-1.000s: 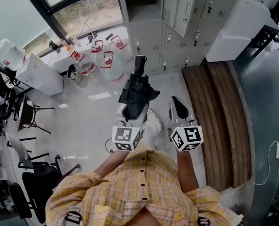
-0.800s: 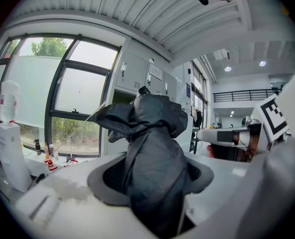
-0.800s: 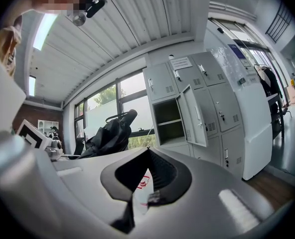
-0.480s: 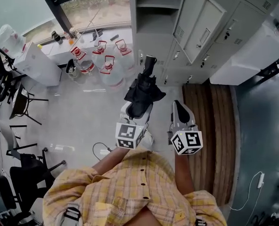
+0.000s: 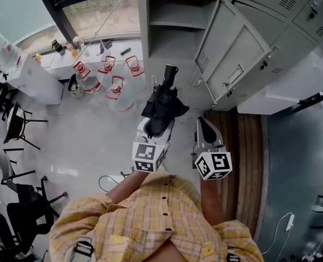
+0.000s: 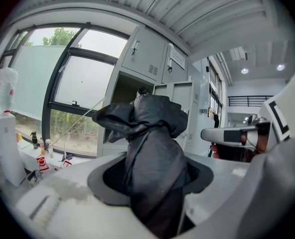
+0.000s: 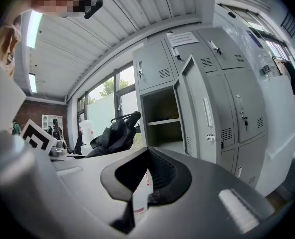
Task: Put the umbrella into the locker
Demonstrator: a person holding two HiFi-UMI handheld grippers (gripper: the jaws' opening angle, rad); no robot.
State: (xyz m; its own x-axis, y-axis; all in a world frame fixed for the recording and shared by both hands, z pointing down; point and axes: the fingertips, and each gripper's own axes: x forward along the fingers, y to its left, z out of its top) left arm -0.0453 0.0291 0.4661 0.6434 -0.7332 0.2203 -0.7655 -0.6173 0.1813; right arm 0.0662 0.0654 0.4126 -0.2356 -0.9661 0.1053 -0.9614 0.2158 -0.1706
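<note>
One folded black umbrella [image 5: 162, 98] is sitting clamped between the left gripper's [image 5: 155, 126] jaws, its handle pointing beyond their tips toward the open locker [image 5: 171, 24], not yet inside. Beside it, the right gripper [image 5: 207, 131] is carrying nothing, jaws together. I judge only the insertion is remaining.

Nothing legible; the paper notice [image 7: 182, 38] on the locker [image 7: 207, 108] is blurred
</note>
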